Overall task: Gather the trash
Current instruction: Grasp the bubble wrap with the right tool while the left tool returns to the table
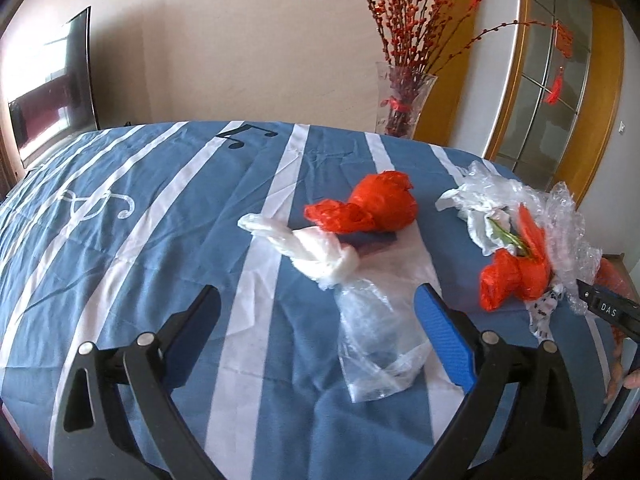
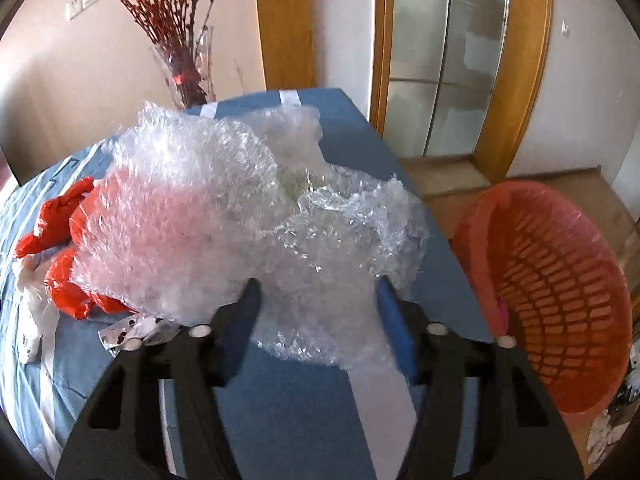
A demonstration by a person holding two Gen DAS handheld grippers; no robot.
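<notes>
My left gripper [image 1: 316, 296] is open above a clear plastic bag [image 1: 376, 344] lying on the blue striped cloth. A knotted white bag [image 1: 312, 248] and a red bag [image 1: 368, 204] lie just beyond it. Another red bag [image 1: 516, 272] and crumpled clear plastic [image 1: 488, 200] lie to the right. My right gripper [image 2: 316, 284] is open, its fingers on either side of a big sheet of bubble wrap [image 2: 240, 216] on the table's right part; it also shows in the left wrist view [image 1: 608, 308]. Red bags [image 2: 60, 220] lie partly under the wrap.
An orange mesh basket [image 2: 560, 280] stands off the table's right edge, on the floor side. A glass vase [image 1: 400, 100] with red branches stands at the table's far edge. A TV [image 1: 56, 84] is at the far left. A small printed wrapper [image 2: 132, 332] lies near the right gripper.
</notes>
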